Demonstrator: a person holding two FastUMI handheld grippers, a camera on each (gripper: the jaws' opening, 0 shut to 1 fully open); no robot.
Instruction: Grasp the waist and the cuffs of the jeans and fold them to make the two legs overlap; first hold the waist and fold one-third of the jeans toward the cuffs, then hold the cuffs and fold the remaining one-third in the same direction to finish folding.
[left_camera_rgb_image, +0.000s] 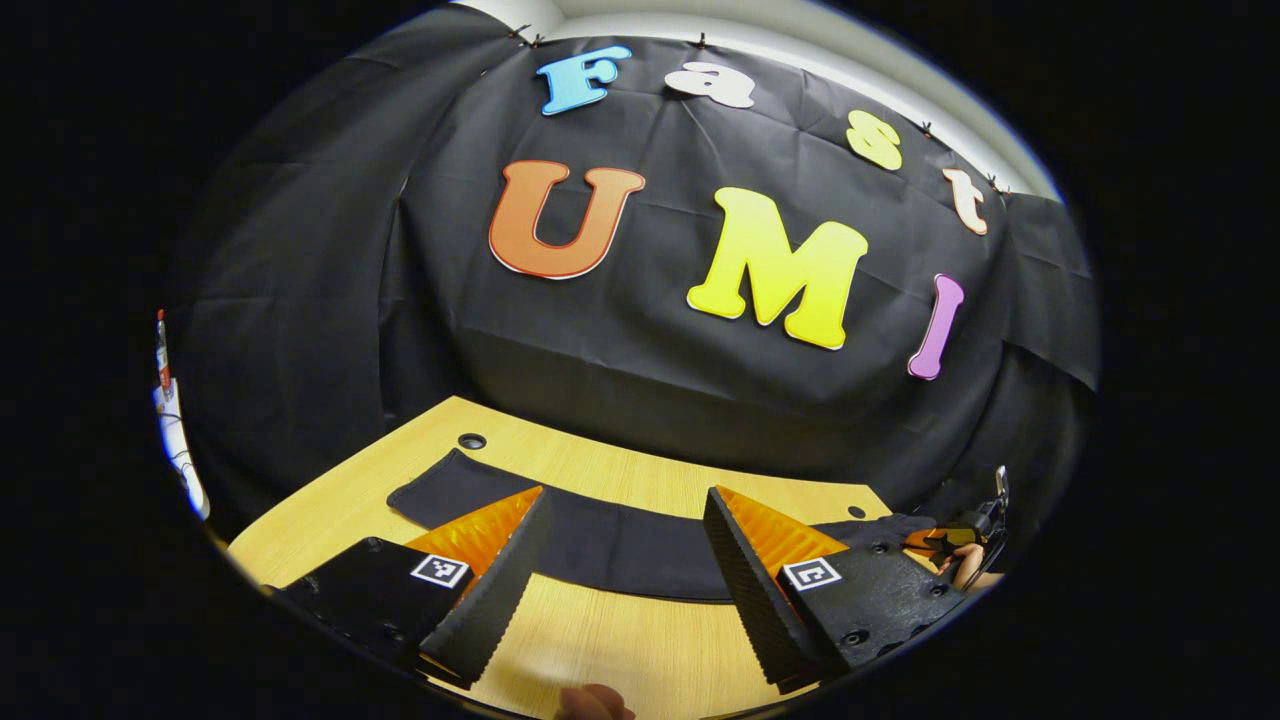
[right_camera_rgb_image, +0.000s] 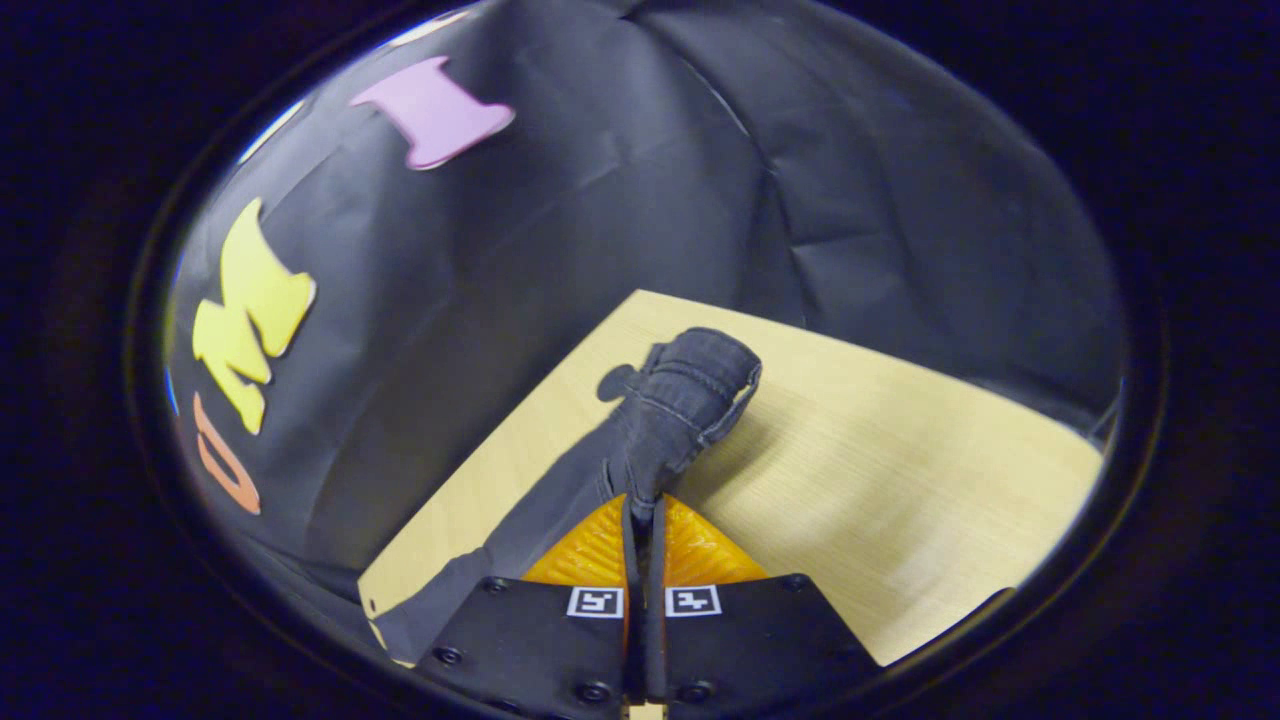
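Note:
Dark jeans (left_camera_rgb_image: 600, 540) lie stretched out flat across the wooden table (left_camera_rgb_image: 620, 650), the cuff end at the left. My left gripper (left_camera_rgb_image: 625, 495) stands open just above the near side of the legs, nothing between its fingers. In the right gripper view, my right gripper (right_camera_rgb_image: 640, 505) is shut on the waist of the jeans (right_camera_rgb_image: 690, 395), which is bunched and lifted off the table (right_camera_rgb_image: 900, 470), with a belt loop hanging free. In the left gripper view the right gripper (left_camera_rgb_image: 950, 545) and the hand that holds it sit at the far right end of the jeans.
The table has round cable holes (left_camera_rgb_image: 471, 441) near its back edge. Black cloth wall (left_camera_rgb_image: 650, 350) hangs close behind the table. A fingertip (left_camera_rgb_image: 595, 703) shows at the bottom of the left gripper view. Bare wood lies to the right of the waist (right_camera_rgb_image: 950, 500).

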